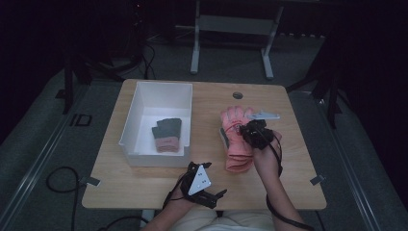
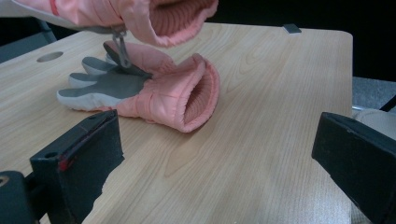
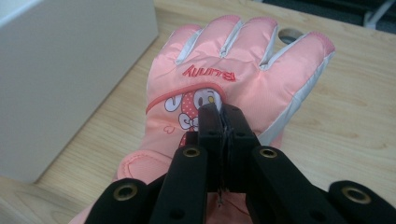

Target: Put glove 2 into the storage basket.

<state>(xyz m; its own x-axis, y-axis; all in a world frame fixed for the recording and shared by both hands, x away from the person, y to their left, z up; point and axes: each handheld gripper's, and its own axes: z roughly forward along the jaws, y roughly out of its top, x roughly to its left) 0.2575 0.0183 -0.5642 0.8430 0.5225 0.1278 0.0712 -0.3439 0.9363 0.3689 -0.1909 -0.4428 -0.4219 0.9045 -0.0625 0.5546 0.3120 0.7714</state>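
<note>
My table (image 1: pixel 144 183) is the biggest thing here. On it sits a white box (image 1: pixel 144 98), off to the left of both my grippers, with a small grey and pink glove (image 1: pixel 167 134) lying inside.

Next come two pink gloves. One pink glove (image 3: pixel 233 84) hangs from my right gripper (image 3: pixel 223 114). Its jaws are pinched tight on the cloth on the back of this glove, right by the bunny picture. The glove's fingers point away from the jaws, and it is lifted off the table. The other pink glove (image 2: pixel 154 91) lies flat on the table just under the lifted one, grey palm showing, its cuff mouth turned toward my left jaws.

My left gripper (image 1: pixel 204 185) rests near the table's front edge. Its jaws stand wide open with nothing between them, only bare wood ahead, then the lying glove farther on.
</note>
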